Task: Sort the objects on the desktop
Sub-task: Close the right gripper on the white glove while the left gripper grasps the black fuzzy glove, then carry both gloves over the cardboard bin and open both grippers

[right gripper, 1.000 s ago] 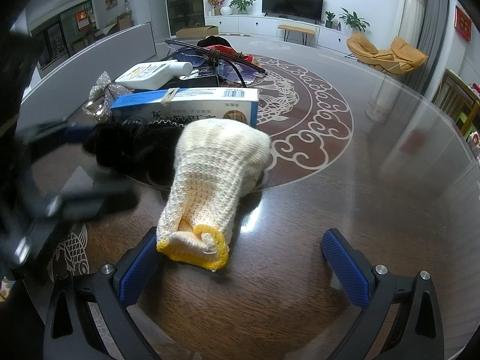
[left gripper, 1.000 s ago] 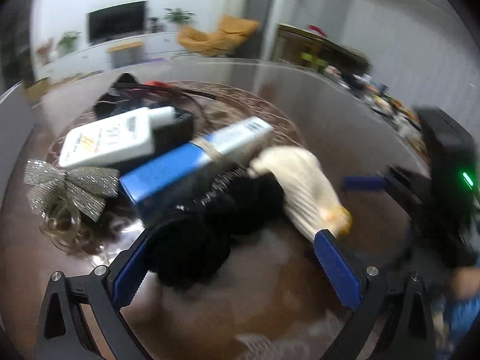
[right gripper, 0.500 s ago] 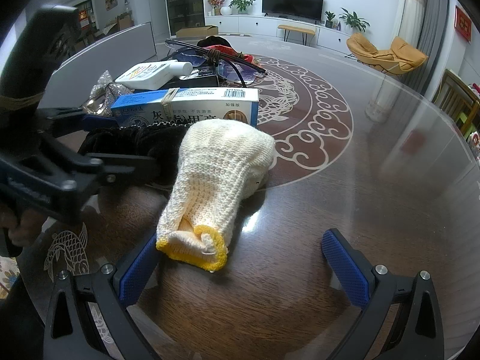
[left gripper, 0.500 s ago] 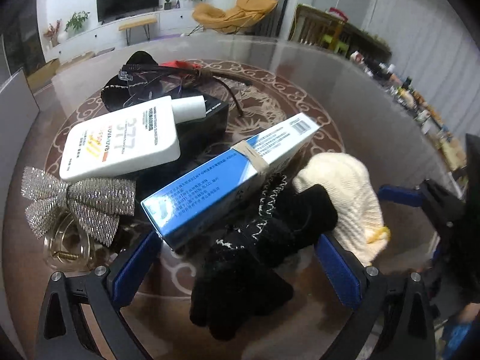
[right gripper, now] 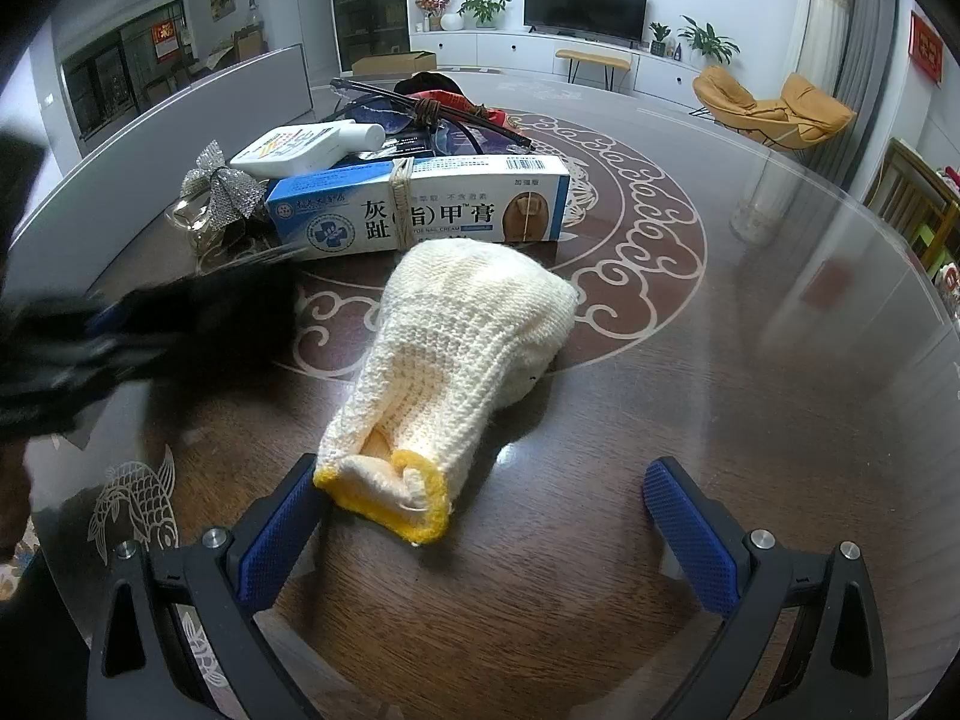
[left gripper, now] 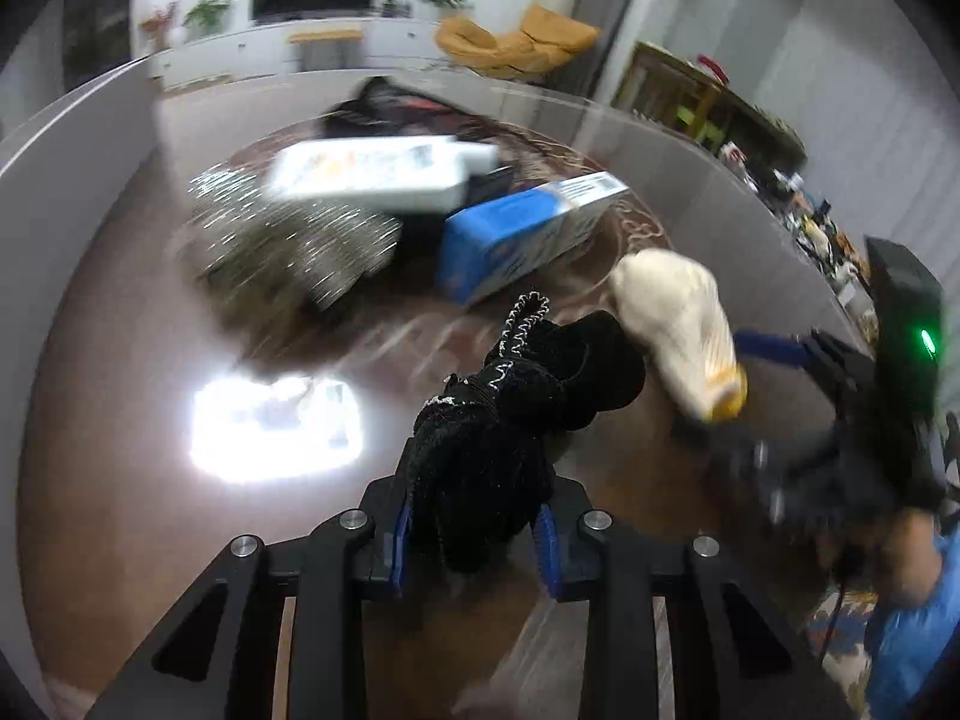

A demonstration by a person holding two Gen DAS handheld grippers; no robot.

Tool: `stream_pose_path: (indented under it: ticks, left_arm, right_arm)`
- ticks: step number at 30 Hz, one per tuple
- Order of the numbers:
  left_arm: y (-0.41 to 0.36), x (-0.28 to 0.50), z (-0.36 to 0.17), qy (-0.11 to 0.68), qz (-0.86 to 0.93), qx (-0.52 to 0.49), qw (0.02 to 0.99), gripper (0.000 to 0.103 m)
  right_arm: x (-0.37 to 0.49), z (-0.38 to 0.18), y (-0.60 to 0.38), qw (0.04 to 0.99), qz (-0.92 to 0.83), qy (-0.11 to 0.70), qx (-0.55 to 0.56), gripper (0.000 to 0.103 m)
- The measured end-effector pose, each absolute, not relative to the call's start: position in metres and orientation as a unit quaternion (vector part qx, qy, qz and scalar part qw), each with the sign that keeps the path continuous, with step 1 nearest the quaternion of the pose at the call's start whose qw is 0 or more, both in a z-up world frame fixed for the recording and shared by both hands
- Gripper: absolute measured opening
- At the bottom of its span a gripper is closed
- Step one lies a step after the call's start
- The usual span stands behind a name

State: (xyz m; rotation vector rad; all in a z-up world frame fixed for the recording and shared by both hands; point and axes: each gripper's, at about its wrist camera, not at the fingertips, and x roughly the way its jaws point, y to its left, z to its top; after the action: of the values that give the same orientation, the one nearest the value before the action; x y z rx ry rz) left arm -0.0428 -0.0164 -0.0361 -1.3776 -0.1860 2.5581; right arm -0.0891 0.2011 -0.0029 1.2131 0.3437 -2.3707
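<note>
A black knit glove (left gripper: 516, 414) hangs from my left gripper (left gripper: 474, 540). Its jaws are closing, and both blue pads press into the fabric. The right wrist view shows the same glove as a dark blur (right gripper: 210, 324) at the left, lifted off the table. A cream glove with a yellow cuff (right gripper: 462, 348) lies on the table, also seen from the left wrist (left gripper: 678, 324). My right gripper (right gripper: 483, 510) stands open around its cuff, and the left pad nearly touches the yellow edge.
On the round brown table (right gripper: 750, 390), behind the gloves, lie a blue and white cream box (right gripper: 420, 210), a white bottle (right gripper: 306, 147), a silver bow (right gripper: 222, 192) and dark glasses (right gripper: 420, 108). A grey panel stands at the far left.
The left jaws went from wide open to closed on the black glove, which has come away from beside the box and the cream glove. The right gripper has not moved.
</note>
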Motion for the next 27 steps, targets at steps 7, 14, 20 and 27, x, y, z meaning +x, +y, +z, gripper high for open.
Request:
stream_pose_path:
  ticks: [7,14,20,27]
  left_arm:
    - [-0.038,-0.022,-0.035,-0.060,0.881,-0.458,0.100,0.071]
    - [-0.005,-0.059,-0.038,0.005,0.875,-0.470,0.118,0.061]
    - [-0.028,-0.035,-0.028,-0.026,0.883,-0.455,0.109,0.032]
    - [-0.124,0.025,0.061,-0.144,0.904,-0.395,0.076,0.032]
  right_arm:
    - [-0.102,0.006,0.191,0.239,-0.838,0.078,0.485,0.103]
    - [-0.132,0.007,0.158,0.175,-0.833,0.083,0.519,0.075]
    - [-0.114,0.034,0.152,0.184,-0.847,0.118,0.484,0.044]
    - [-0.081,0.100,0.088,0.286,-0.844,0.101,0.443,0.044]
